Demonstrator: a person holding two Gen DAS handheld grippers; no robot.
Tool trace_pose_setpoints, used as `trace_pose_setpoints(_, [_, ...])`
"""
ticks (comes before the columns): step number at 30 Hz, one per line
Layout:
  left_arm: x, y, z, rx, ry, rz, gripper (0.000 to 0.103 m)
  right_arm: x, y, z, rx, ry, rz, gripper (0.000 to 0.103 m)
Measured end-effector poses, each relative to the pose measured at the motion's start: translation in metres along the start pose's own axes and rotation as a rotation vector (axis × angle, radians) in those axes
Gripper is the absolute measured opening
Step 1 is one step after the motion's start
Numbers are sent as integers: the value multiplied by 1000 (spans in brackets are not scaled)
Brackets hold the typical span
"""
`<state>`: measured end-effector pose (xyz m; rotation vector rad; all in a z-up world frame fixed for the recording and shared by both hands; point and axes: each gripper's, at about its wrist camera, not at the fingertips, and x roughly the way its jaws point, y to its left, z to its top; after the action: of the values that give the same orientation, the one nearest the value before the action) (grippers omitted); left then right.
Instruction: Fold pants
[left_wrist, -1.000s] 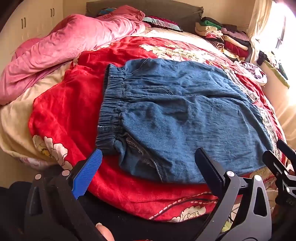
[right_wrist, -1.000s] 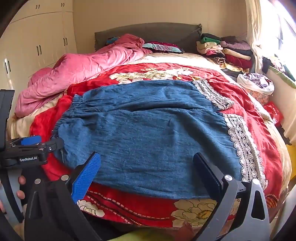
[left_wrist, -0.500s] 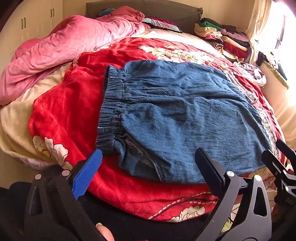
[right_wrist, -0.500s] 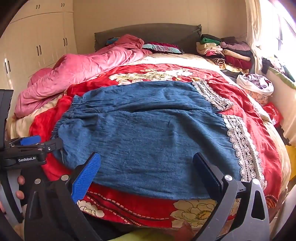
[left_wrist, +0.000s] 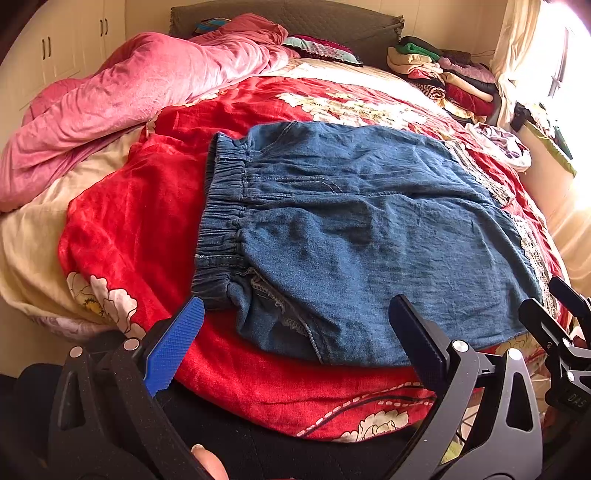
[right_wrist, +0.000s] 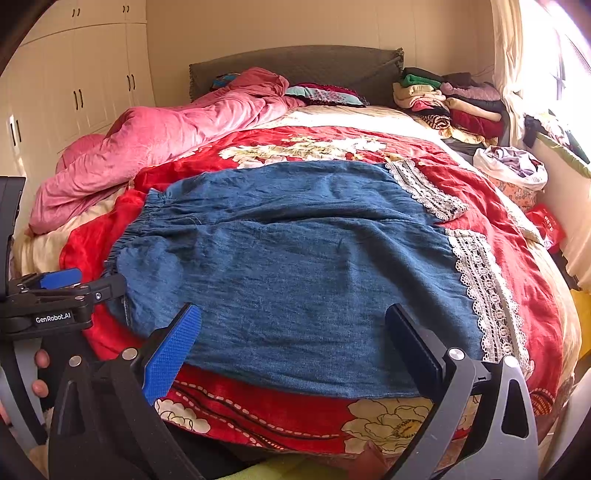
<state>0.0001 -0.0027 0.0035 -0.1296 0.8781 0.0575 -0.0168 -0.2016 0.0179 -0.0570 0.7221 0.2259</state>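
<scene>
1. Over the last second almost nothing changes: the pants (left_wrist: 369, 229) lie in the same spot, spread flat on the red blanket (left_wrist: 122, 221), waistband (left_wrist: 221, 218) to the left, lace cuffs (right_wrist: 480, 284) to the right.
2. The left gripper (left_wrist: 295, 332) keeps hovering off the near edge by the waistband corner, its fingers spread wide and holding nothing.
3. The right gripper (right_wrist: 291, 332) likewise stays short of the near hem, spread and empty, touching no cloth.
4. My reading: no fold has begun. Both claws look lined up along the near edge, so a first grab of that edge seems the likely next step.
5. Containers: a white bag (right_wrist: 513, 166) sits at the right side of the bed with pale cloth in it; what exactly, I cannot tell.
6. A stack of folded clothes (right_wrist: 450, 103) rests by the headboard (right_wrist: 295, 66), in no container.
</scene>
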Motion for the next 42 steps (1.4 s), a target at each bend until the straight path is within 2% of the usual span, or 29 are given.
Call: trace_pose_setpoints(42, [-2, -1, 4, -3, 5, -3, 94, 9, -3, 2, -5, 9, -12, 99])
